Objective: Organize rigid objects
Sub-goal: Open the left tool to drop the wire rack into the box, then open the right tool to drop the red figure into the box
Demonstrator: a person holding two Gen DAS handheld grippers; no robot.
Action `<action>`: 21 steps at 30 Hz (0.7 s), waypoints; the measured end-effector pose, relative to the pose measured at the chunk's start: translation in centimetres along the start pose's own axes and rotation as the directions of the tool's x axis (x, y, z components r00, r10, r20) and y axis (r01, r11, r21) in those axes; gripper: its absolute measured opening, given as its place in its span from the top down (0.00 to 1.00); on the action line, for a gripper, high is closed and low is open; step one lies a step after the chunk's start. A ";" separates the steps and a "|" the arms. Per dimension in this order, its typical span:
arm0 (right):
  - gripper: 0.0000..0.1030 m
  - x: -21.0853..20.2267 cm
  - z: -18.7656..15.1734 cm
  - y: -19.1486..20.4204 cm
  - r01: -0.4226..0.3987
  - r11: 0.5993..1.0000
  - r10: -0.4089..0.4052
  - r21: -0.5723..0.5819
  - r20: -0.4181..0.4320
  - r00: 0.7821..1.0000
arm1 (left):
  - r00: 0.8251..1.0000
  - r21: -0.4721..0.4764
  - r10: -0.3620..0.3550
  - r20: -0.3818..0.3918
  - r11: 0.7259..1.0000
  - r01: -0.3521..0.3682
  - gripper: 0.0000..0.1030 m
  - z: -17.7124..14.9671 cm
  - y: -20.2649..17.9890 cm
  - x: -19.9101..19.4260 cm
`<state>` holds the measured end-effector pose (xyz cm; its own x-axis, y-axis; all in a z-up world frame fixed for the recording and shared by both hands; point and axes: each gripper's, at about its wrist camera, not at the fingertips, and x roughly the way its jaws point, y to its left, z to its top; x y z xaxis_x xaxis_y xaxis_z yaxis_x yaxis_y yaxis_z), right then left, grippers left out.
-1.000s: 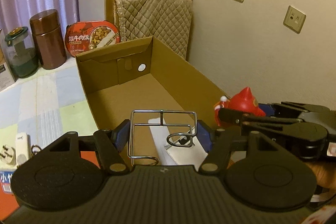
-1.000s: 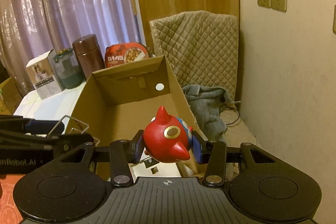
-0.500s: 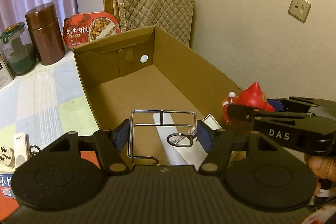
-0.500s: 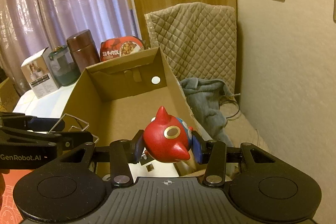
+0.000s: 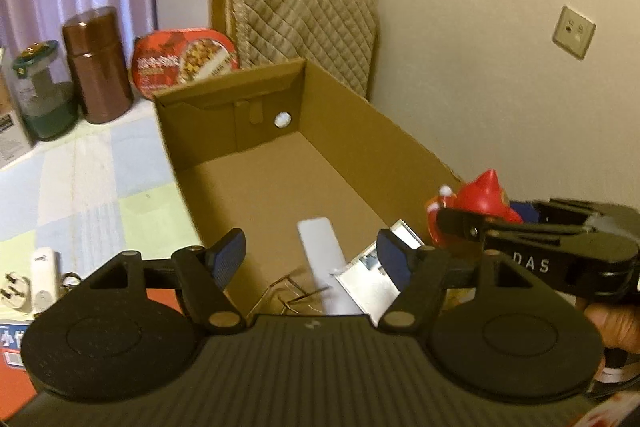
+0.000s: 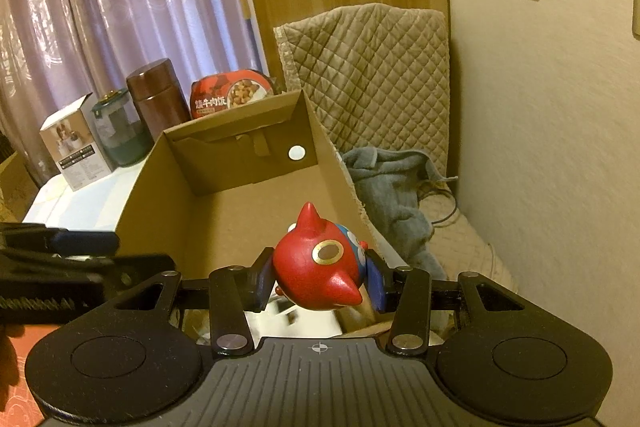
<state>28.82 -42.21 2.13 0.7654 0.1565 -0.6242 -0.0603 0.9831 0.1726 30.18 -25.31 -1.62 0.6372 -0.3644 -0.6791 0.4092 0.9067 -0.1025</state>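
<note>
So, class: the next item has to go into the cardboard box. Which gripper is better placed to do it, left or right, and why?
Right. The right gripper is shut on the red toy over the cardboard box. The left gripper is opening with nothing between its pads; the wire rack lies below it in the box.

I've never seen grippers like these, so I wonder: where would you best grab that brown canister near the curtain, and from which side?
Grip the brown canister across its straight round body, below the lid seam, coming level from the front: it stands upright, and the green-lidded jar crowds one side.
</note>
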 end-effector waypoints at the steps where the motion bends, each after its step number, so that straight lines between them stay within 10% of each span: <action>1: 0.58 0.0 0.0 0.1 -0.001 1.000 0.001 0.001 0.000 1.000 | 1.000 -0.006 0.008 0.010 1.000 -0.008 0.34 0.0 0.3 -0.5; 21: 0.58 0.1 0.1 2.0 -0.042 0.999 0.042 -0.001 -0.011 0.999 | 0.997 -0.107 0.073 0.040 0.992 -0.069 0.34 -1.8 4.0 -4.0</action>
<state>28.82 -40.26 2.48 0.7554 0.1990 -0.6243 -0.0936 0.9758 0.1978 28.14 -19.83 -0.62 0.6912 -0.3052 -0.6551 0.2921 0.9471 -0.1331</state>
